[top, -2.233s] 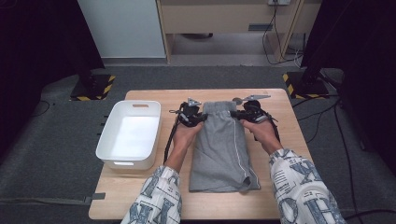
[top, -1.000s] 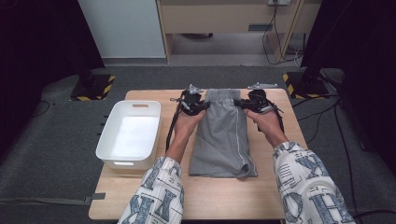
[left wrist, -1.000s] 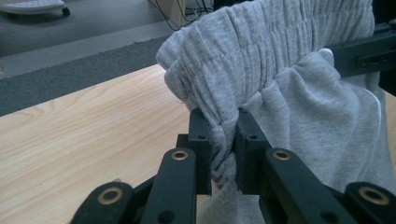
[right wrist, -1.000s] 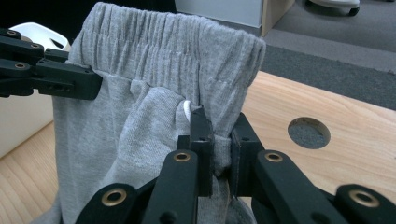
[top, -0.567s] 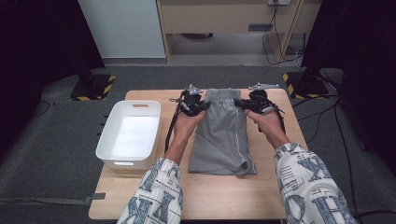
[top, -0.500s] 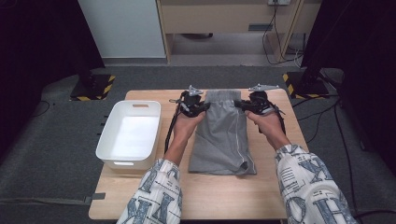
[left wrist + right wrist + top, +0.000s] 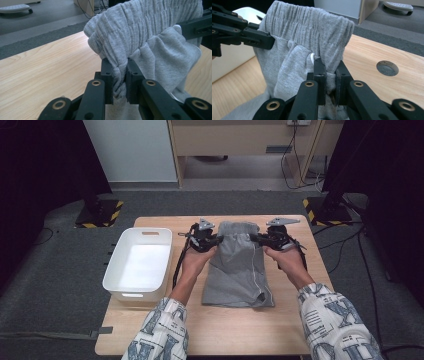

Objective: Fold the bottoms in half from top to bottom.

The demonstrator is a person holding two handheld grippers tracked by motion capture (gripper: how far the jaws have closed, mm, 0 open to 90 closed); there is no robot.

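Note:
Grey shorts (image 7: pixel 238 270) with an elastic waistband lie lengthwise on the wooden table (image 7: pixel 200 330), waistband at the far end and lifted. My left gripper (image 7: pixel 215 240) is shut on the waistband's left corner; in the left gripper view the grey fabric (image 7: pixel 140 32) is bunched between the black jaws of the left gripper (image 7: pixel 119 82). My right gripper (image 7: pixel 256 238) is shut on the waistband's right side; in the right gripper view the ribbed waistband (image 7: pixel 312 27) rises from the jaws of the right gripper (image 7: pixel 329 82), with the left gripper's black jaw at the far edge.
A white plastic bin (image 7: pixel 140 262) stands on the table's left part, close to my left forearm. A round hole (image 7: pixel 387 68) is cut in the tabletop near the right gripper. Beyond the table are grey floor, cabinets and cables.
Both grippers, still shut on the waistband, have drawn slightly back toward me and the waistband has come up off the table; the shorts have bunched a little shorter.

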